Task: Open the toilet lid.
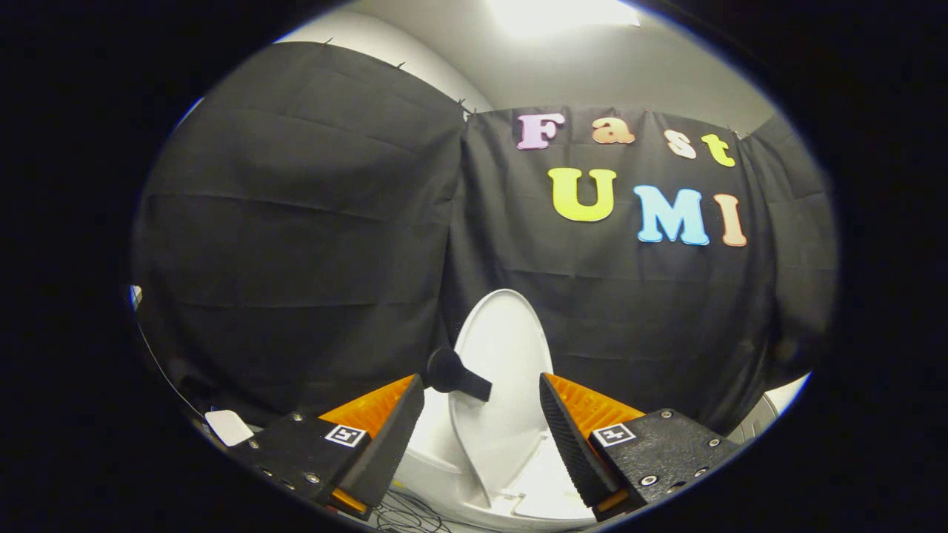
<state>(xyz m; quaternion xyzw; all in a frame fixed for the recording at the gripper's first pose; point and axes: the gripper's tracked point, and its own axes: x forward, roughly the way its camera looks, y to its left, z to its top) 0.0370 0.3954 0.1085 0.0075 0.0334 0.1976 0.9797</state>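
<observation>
Wide gripper jaws, upright toilet lid betw

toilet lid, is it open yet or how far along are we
Done, by the look of it: the toilet lid stands raised, close to upright, in front of the black cloth wall, with the white toilet exposed below it. In hand: nothing; the gripper is open, its fingers apart on either side of the lid and touching neither it nor the black handle on the lid. Left: probably only drawing the gripper away.

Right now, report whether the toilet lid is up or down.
Up: the toilet lid stands raised, just beyond the open gripper, untouched by its fingers.
</observation>
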